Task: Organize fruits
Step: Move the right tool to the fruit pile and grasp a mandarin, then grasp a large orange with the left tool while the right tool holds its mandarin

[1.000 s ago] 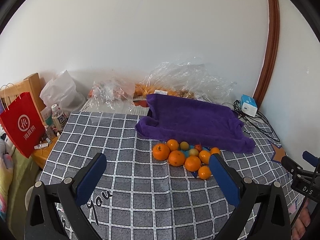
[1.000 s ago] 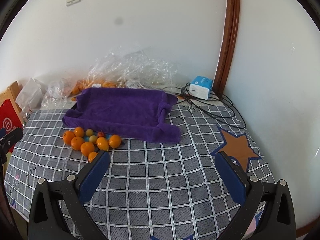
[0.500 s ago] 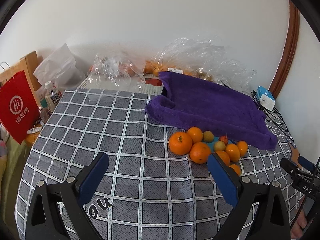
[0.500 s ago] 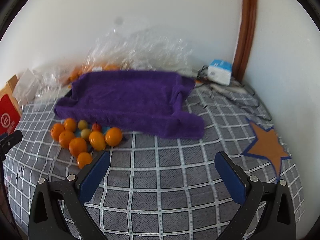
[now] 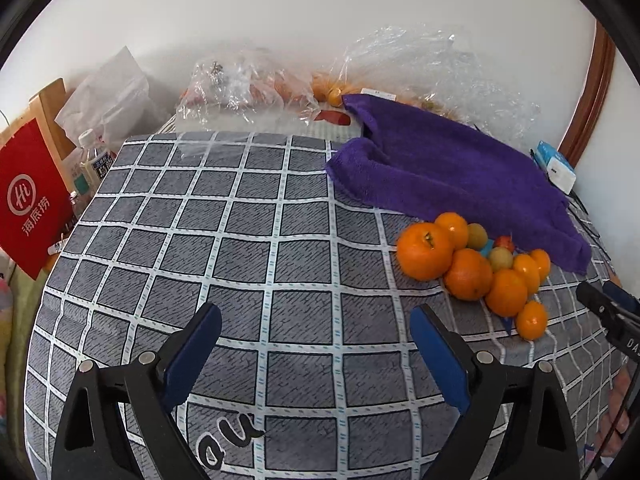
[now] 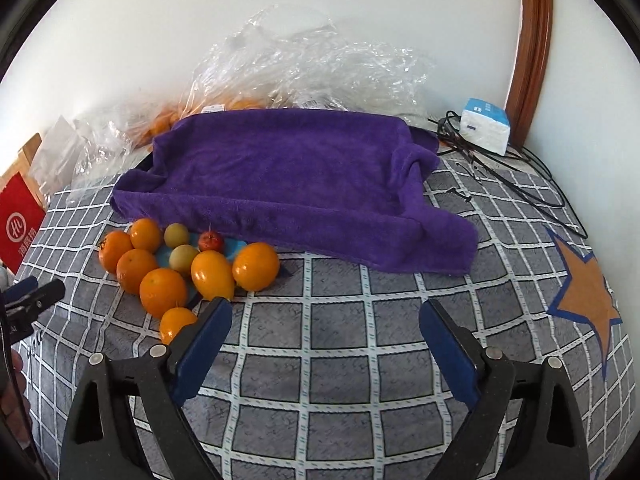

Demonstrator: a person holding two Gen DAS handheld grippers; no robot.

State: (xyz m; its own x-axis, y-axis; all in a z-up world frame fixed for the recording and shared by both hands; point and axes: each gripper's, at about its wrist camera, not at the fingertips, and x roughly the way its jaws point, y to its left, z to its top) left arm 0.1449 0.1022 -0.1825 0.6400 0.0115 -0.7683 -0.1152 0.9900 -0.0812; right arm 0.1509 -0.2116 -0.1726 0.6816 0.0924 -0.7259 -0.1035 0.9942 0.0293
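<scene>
Hovering over the checked worktop (image 5: 248, 248), both grippers spread their fingers wide, empty. Fruits (image 6: 188, 268) cluster touching the purple towel (image 6: 288, 176).

the counter (image 6: 340, 380) wears a grey checked cloth (image 5: 248, 248) with an orange star (image 6: 584, 288) near its right edge. a purple towel (image 6: 288, 176) lies spread toward the back. just in front of it, touching its near edge, sits a cluster of fruit (image 6: 176, 268). clear plastic bags (image 6: 312, 60) pile along the back, and a small blue and white box (image 6: 484, 124) with black cables (image 6: 508, 176) lies in the far right corner.
</scene>
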